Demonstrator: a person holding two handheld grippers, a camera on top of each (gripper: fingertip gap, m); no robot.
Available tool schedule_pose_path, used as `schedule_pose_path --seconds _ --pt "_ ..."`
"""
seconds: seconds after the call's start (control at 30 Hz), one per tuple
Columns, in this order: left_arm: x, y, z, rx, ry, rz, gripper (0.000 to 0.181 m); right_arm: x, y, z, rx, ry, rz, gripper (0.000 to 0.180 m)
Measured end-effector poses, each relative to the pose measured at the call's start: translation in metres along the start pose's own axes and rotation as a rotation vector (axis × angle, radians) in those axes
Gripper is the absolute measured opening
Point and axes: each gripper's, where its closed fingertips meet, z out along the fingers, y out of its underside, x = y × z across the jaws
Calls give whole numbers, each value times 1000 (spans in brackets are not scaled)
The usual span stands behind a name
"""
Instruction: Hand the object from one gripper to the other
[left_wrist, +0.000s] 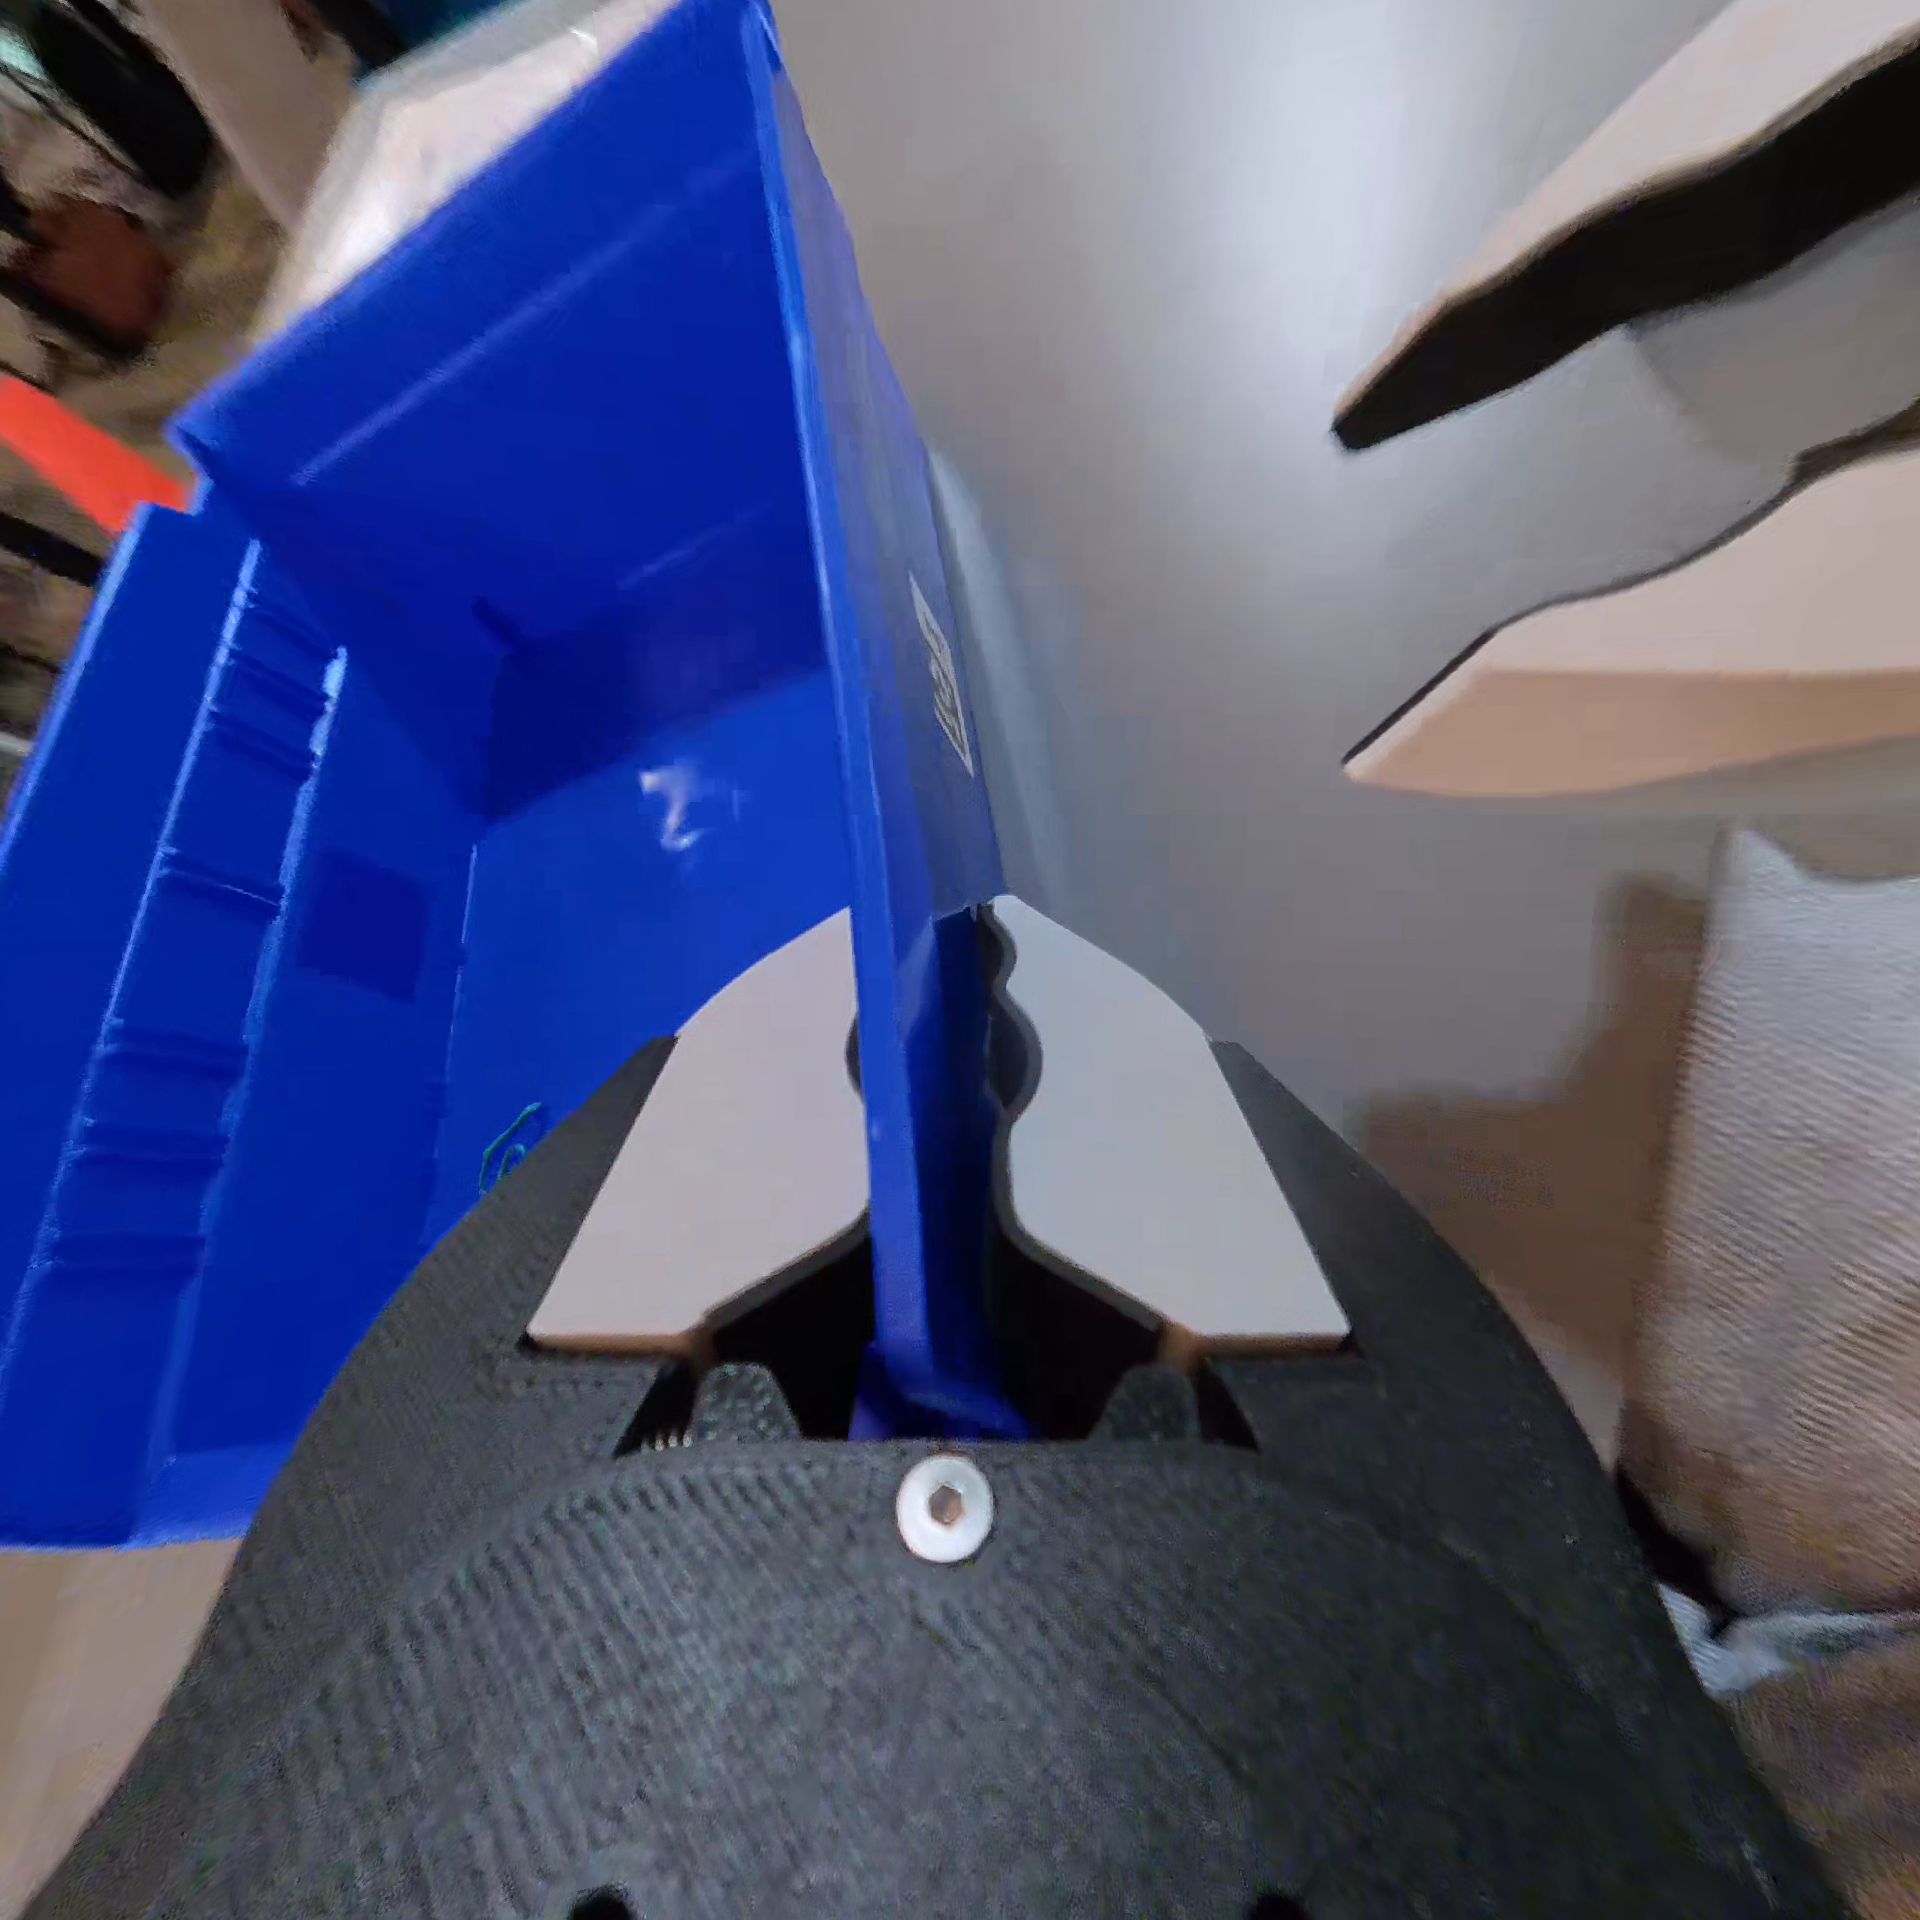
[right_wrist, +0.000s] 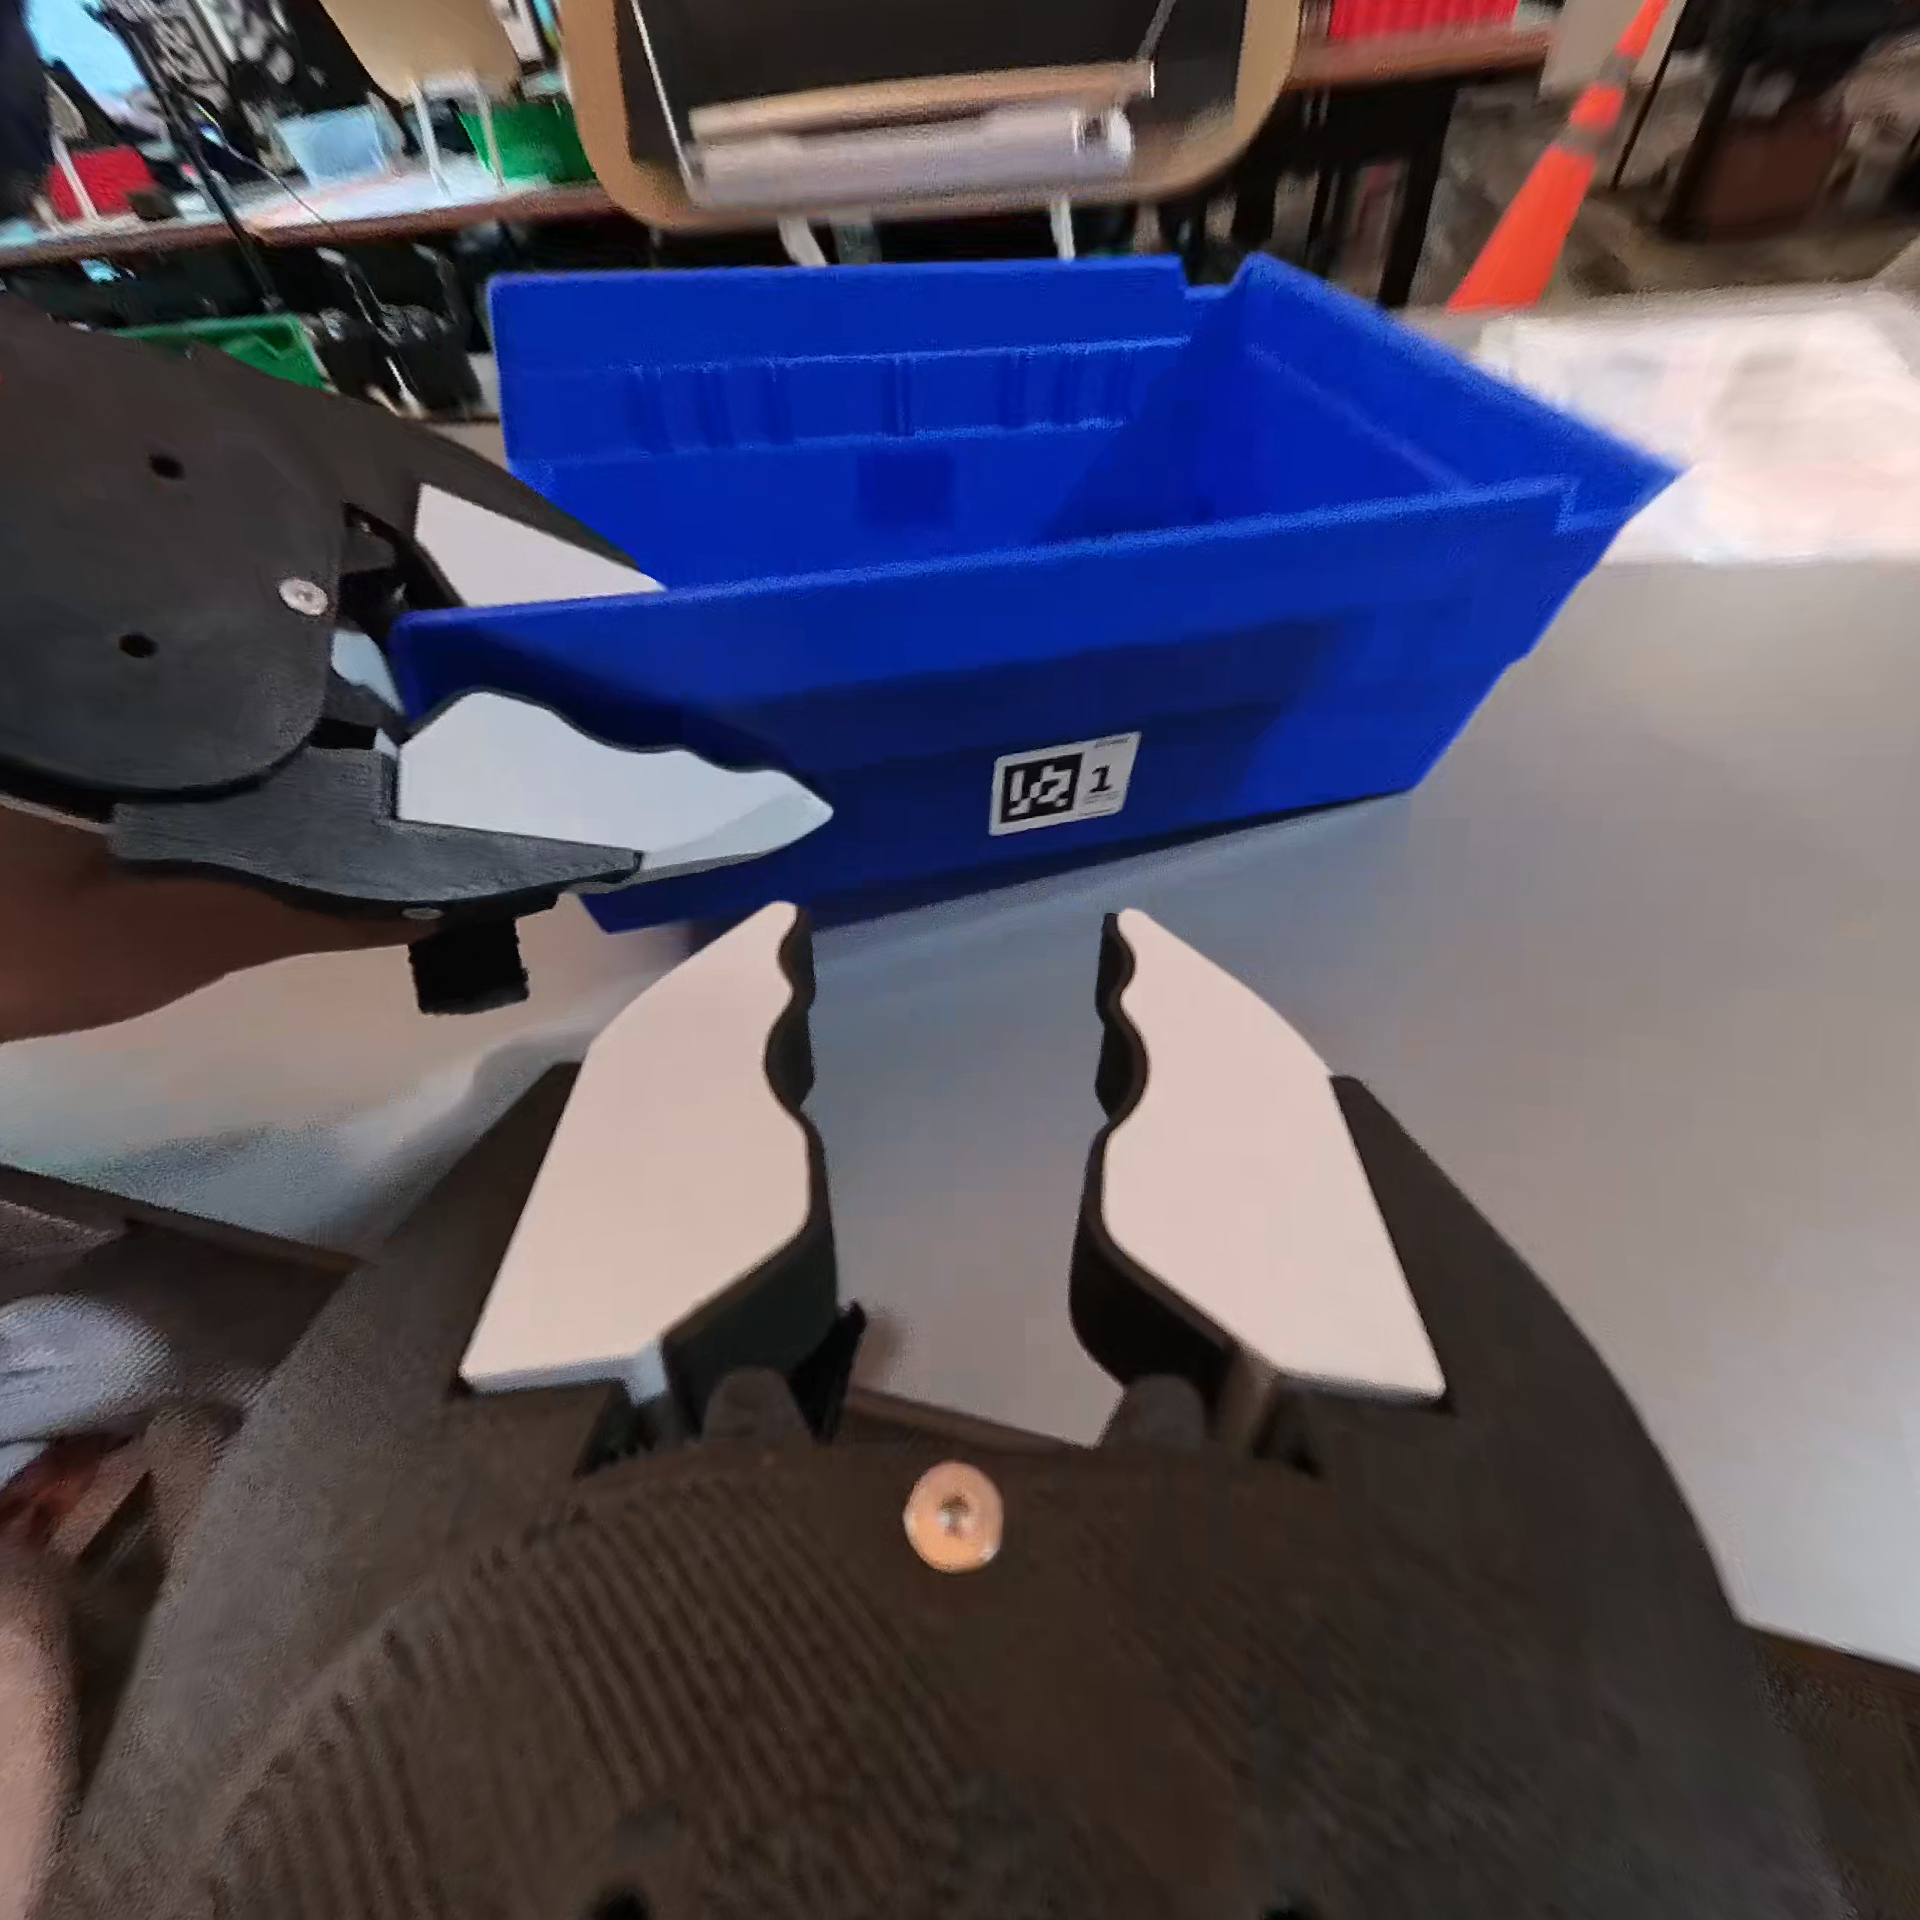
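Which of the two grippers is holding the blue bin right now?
The left gripper: its fingers pinch the blue bin's side wall. The right gripper is open and empty.

The bin (right_wrist: 1039, 582) is a saturated, uniform blue inside and out, with a small white sticker (right_wrist: 1062, 782) printed in a black blocky pattern on its side wall. Both the left claw (right_wrist: 717, 707) and the right claw (right_wrist: 951, 935) have matt black bodies with a fine ribbed texture, pale white faces on the fingers (right_wrist: 686, 1132) and a silvery screw (right_wrist: 953, 1529) at the centre. The worktop (right_wrist: 1558, 935) is plain light grey, and an orange cone (right_wrist: 1538, 197) stands in the background.
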Motion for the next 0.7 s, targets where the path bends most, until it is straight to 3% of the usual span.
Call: schedule_pose_path --seconds 0.03,0.23,0.37,0.47,0.53,0.7 --pt "7 1 4 8 57 -45 12 0 7 2 -32 -8 30 54" --pt "30 -4 14 90 129 -20 13 3 9 2 -32 -40 173 51" --pt "44 -31 -16 276 380 -182 52 1 -24 -16 147 -50 139 83" --pt "17 -54 -54 519 498 -381 54 -4 -41 -28 245 -13 71 94" --pt "-14 -50 -70 631 440 -460 52 -12 -42 -24 246 26 -5 103" --pt "-102 -9 -85 739 52 -524 53 -57 -34 20 203 44 -52 136"
